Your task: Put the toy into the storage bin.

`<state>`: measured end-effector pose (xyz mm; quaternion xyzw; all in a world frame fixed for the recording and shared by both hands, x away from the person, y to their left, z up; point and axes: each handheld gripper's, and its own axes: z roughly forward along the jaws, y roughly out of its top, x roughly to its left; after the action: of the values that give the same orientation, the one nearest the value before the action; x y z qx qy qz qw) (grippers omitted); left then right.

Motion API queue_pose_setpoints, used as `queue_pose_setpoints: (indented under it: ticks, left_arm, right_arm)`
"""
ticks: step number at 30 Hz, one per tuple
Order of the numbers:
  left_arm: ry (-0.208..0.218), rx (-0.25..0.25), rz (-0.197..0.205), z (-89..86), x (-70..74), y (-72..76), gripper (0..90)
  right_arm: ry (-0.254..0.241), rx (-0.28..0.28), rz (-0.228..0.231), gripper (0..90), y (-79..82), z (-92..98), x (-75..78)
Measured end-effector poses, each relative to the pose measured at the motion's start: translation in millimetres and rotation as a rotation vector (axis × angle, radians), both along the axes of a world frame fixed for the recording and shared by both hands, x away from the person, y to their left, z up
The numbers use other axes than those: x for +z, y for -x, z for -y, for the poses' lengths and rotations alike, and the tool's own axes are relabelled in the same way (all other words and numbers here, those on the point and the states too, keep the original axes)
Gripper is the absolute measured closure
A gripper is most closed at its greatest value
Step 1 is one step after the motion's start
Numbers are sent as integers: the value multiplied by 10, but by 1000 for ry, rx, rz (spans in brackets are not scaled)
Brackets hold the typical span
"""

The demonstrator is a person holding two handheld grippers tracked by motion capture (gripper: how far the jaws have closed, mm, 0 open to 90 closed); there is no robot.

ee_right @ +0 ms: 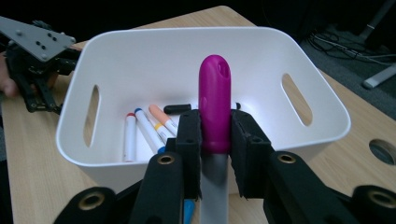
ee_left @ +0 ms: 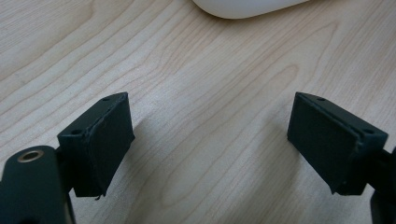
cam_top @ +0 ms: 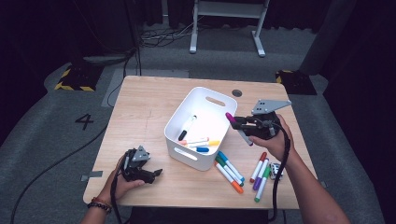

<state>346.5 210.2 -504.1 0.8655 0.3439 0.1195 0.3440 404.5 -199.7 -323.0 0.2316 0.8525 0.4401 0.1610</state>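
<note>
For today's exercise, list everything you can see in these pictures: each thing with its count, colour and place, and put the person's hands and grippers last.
table: one, light wood, centre of the high view.
bin: one, white with handle slots, mid-table.
markers in the bin: four, with black, red, yellow and blue caps, on its floor.
magenta-capped marker: one, grey barrel, clamped in the right gripper beside the bin's rim.
markers on the table: six, with mixed caps (blue, green, orange, red, purple), lying right of the bin.
small patterned object: one, black and white, by the loose markers; too small to identify.
desk frame: one, white, on the floor beyond the table.
left gripper: black, jaws open, on the table's near left, empty.
right gripper: black, shut on the marker.
</note>
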Motion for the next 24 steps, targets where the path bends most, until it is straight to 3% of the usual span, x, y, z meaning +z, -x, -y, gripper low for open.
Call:
queue_pose_setpoints:
  ticks: [8, 24]
  left_arm:
    - [0, 0, 0, 0, 0, 0, 144]
    - [0, 0, 0, 0, 0, 0, 144]
  right_arm:
    - [11, 62, 17, 749, 46, -233, 153]
    - [25, 129, -4, 749, -84, -739, 233]
